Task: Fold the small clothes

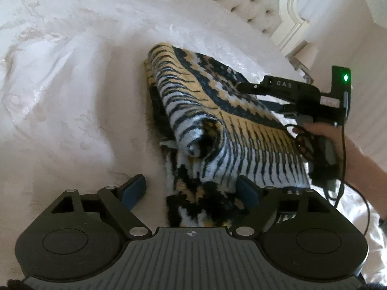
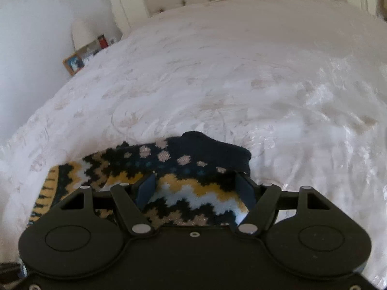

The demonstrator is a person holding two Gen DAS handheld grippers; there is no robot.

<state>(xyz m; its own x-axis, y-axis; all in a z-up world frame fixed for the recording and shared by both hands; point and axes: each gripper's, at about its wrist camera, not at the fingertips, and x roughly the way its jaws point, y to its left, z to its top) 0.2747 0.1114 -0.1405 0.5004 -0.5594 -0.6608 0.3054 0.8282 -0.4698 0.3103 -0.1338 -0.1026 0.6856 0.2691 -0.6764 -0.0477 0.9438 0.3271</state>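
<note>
**Patterned knit half-folded on the bed, both grippers at its edges**

The white bedspread (image 1: pixel 72 96) fills both views, rumpled and glossy, running up to a tufted cream headboard (image 1: pixel 241 2) at the far end. Off the bed's side in the right wrist view sits a small nightstand (image 2: pixel 79 60) with a picture frame (image 2: pixel 73 64) and a little red item, too small to identify.

And here is the knit sweater (image 1: pixel 217 125), navy, mustard and white, lying on the bedspread toward the near right in the left wrist view. It is doubled over on itself: a striped layer is folded on top, and one rolled, tube-like fold opens toward the camera in the middle. A zigzag-patterned part spills down at the near edge.

The left gripper (image 1: pixel 193 191) sits low at that near edge, jaws spread wide. One blue pad rests over bare bedspread, the other is against the fabric, and the knit lies between them with nothing pinched.

Over to the right gripper (image 2: pixel 196 188): fingers apart as well, hovering over the zigzag band, with the dotted navy part just beyond the tips. The cloth spans the gap, ungripped. From the left wrist view, its black body reaches in over the sweater's far right side, with a green light glowing and the person's right hand (image 1: pixel 321 130) on the handle.
</note>
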